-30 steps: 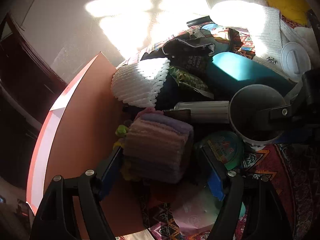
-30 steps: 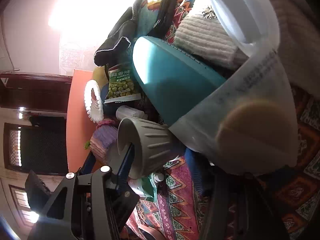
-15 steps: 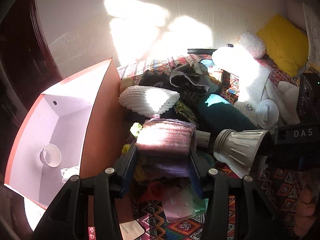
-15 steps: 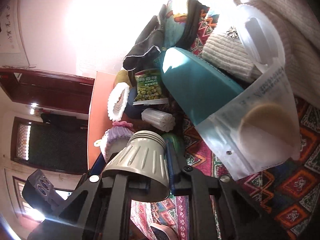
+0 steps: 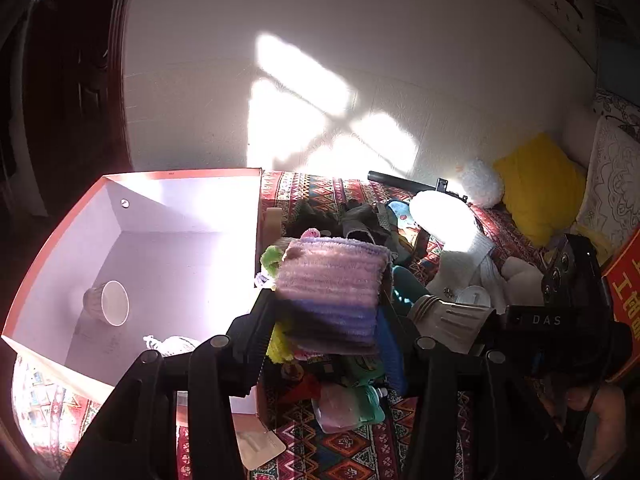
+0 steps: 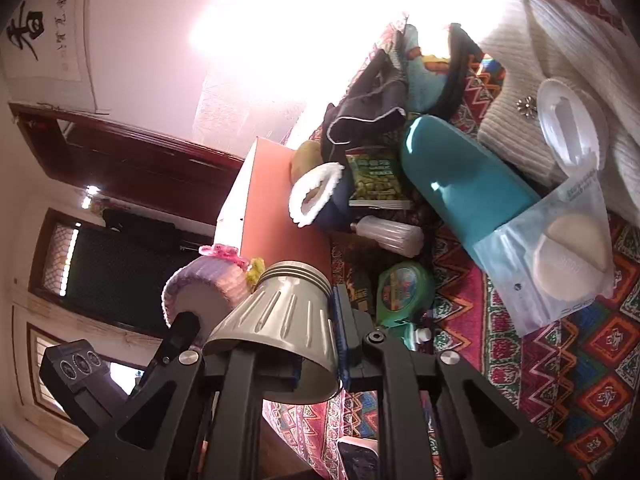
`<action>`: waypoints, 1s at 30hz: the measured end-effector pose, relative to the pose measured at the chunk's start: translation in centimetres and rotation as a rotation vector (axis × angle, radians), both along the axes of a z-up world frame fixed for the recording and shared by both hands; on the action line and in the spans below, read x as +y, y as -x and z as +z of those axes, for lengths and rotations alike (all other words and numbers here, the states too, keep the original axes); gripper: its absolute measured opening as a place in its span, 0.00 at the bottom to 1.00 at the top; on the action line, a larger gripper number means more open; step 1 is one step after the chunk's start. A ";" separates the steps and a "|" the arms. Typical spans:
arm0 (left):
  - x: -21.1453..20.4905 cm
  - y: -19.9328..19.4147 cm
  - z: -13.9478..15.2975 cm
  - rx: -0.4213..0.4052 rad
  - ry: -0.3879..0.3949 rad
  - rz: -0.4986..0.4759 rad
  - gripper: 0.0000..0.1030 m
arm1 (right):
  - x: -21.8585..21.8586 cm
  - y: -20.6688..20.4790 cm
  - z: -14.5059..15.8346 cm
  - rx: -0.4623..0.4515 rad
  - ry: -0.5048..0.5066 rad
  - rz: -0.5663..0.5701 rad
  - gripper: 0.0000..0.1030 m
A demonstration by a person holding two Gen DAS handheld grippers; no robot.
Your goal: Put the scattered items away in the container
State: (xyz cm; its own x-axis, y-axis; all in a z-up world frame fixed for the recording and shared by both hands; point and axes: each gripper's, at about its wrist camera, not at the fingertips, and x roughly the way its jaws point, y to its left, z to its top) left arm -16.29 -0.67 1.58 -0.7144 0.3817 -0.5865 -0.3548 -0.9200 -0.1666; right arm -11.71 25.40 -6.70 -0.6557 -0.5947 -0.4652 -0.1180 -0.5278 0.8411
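Left gripper (image 5: 326, 322) jaws clamped the fuzzy purple knitted pouch (image 5: 334, 284), right gripper (image 6: 316, 340) jaws pinched the grey ribbed plastic cup's (image 6: 286, 320) wall; both needed carrying over the orange open-topped box (image 5: 160, 216) rim before release.

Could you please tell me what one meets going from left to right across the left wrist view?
Cup in the box → purple towel in the left tongs → grey cup → yellow pillow.

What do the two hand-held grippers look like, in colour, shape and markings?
Both are matte black plastic. The left hand-held gripper has angular open-frame arms with silver screw heads and blue pads. The right hand-held gripper is built alike, with a blue pad; in the left view its body reads "DAS" in pale letters.
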 end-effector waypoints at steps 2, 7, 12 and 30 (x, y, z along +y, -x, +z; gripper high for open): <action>-2.2 -0.1 1.2 0.023 -0.041 0.036 0.45 | -1.5 0.1 1.2 0.028 -0.024 0.019 0.12; -7.2 0.5 2.9 0.062 -0.089 0.134 0.45 | -6.5 1.6 4.4 0.114 -0.093 0.090 0.12; -11.0 1.7 2.9 0.084 -0.082 0.231 0.45 | -12.3 3.5 6.8 0.191 -0.171 0.170 0.12; -16.9 4.4 0.5 0.044 -0.179 0.361 0.23 | -18.1 7.7 5.4 0.154 -0.330 0.213 0.84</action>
State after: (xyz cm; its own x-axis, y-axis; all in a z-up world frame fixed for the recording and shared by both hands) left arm -20.68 -17.55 2.10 -0.8443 0.1950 -0.4991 -0.0247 -0.9446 -0.3272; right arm -19.45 7.31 -1.25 -0.6110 -0.5596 -0.5599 0.1362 -0.7711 0.6220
